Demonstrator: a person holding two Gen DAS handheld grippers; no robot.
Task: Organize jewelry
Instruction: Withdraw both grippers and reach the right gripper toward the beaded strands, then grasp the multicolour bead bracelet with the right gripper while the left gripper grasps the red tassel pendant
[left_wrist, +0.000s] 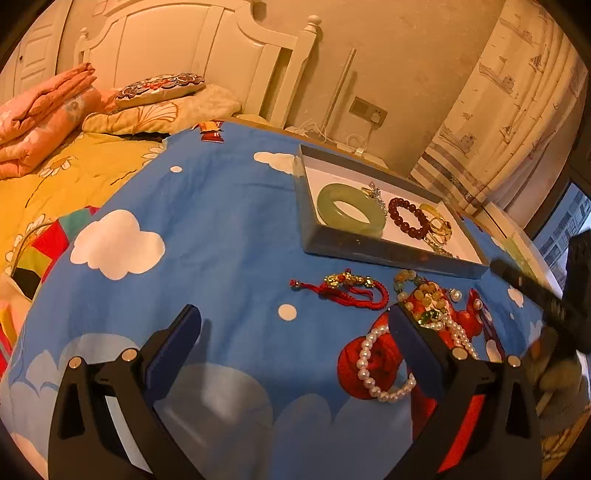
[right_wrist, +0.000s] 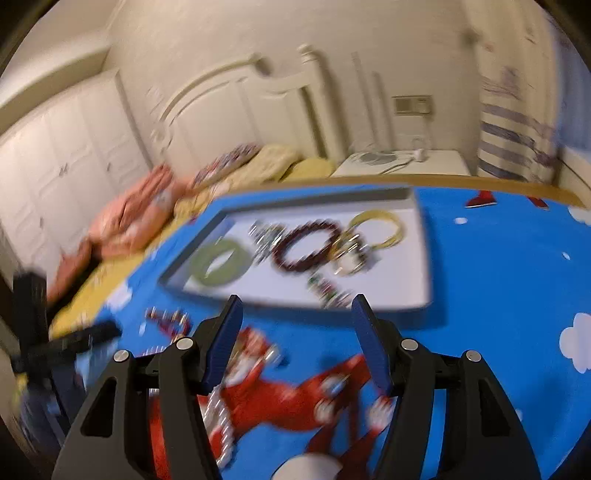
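Both claws are apart and hold nothing: the left claw (left_wrist: 295, 347) hovers low over the blue cloth (left_wrist: 221, 206), and the right claw (right_wrist: 295, 332) points down at the cloth in front of the tray (right_wrist: 423, 236). The pearl bracelet (left_wrist: 373, 373), the mixed bead strand (left_wrist: 424, 299) and the red cord charm (left_wrist: 351, 290) lie loose and close together on the table, the pearls just beside the left claw's right finger. A grip here could catch two pieces together or pinch the cloth. The right view is blurred, so its aim is perhaps not settled. Inside the tray the green bangle (left_wrist: 349, 208) and the dark red bead bracelet (left_wrist: 410, 218) are crowded, so a careless drop may tangle them.
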